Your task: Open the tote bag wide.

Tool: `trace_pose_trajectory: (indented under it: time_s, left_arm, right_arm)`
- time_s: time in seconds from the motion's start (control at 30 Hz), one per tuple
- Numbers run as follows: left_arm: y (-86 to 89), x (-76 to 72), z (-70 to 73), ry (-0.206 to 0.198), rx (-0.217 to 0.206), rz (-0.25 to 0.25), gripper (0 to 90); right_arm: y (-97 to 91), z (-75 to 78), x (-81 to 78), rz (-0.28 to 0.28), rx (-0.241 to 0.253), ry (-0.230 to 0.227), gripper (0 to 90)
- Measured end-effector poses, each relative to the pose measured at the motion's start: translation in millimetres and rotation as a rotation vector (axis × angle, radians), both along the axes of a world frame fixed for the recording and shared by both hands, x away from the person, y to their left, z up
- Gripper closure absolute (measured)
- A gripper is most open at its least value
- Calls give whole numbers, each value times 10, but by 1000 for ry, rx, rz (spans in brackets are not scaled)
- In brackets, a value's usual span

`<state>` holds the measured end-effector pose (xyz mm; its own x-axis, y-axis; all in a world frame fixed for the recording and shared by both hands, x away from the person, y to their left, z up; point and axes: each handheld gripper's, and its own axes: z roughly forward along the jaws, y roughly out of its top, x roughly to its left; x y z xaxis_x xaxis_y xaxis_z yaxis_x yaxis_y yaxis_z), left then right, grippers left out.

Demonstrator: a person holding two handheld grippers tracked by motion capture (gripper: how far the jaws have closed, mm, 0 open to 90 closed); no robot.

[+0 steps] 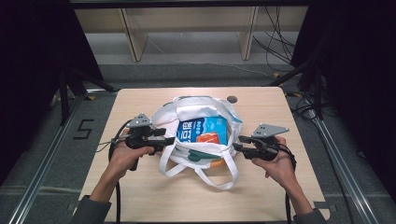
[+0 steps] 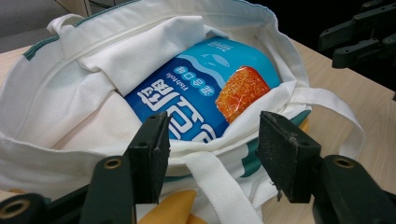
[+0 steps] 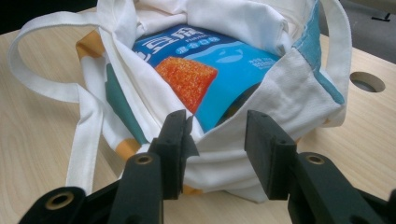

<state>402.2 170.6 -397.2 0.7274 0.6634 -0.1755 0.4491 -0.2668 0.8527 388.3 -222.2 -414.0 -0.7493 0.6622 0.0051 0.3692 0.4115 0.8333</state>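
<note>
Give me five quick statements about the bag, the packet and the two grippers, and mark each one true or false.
1. A blue packet lies inside the white bag. True.
2. The bag hangs in the air above the table. False: it rests on the table.
3. The left gripper stands at the bag's rim with its jaws apart. True.
4. The packet shows a green picture. False: the picture on it is orange.
5. The right gripper is far from the bag, at the table's far edge. False: it is at the bag's rim, with cloth between its open jaws.
</note>
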Motion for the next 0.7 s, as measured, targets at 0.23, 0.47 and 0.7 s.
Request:
trace_pose_trajectory:
  time_s: [0.23,0.47,0.7]
  left_arm:
    - [34,-92,12,-13,3,-14,393]
    - [77,-162,-3,-12,-11,-8,362]
    - [98,-226,-34,-7,-10,-4,350]
  right_arm:
    - [-53,-2,-37,-13,5,-17,533]
    - [-91,-4,-96,-37,21,-5,479]
    - [-115,-29,-144,-53,26,13,441]
